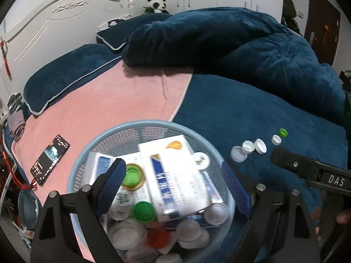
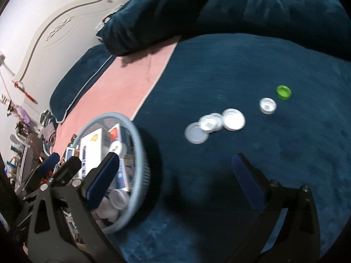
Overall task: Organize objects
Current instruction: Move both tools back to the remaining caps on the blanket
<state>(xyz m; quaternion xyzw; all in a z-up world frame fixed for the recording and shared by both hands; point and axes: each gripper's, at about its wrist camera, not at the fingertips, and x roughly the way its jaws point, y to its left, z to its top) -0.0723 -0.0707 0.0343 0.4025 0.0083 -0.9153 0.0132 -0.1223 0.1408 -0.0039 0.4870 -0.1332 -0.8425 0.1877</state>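
Dark blue plush bedding (image 2: 241,65) covers most of the bed under both my tools, with a pink sheet (image 1: 114,100) off to the left and a white headboard (image 1: 54,22) behind it

My left gripper (image 1: 173,175) stands wide, its jaws spread above the pale blue mesh basket (image 1: 153,123), and nothing is between its pads. Right below it the basket holds white and blue medicine boxes (image 1: 173,175), a green-capped jar (image 1: 132,175), a green cap (image 1: 143,211) and several white lids; I touch none of them

My right gripper (image 2: 175,171) is spread to its full width and holds nothing; only blue bedding shows between its fingers. Its left finger overlaps the basket rim (image 2: 140,144) in the right wrist view; whether they touch I cannot tell

Ahead of the right gripper, loose on the bedding, lie the caps not yet in the basket: a cluster of white lids (image 2: 215,122), overlapping one another, then a single white cap (image 2: 267,105) beyond, and a green cap (image 2: 284,92) farthest to the right

A phone (image 1: 50,160) lies on the pink sheet left of the basket. A heaped blue duvet (image 1: 219,39) and a panda toy (image 1: 156,4) sit far back
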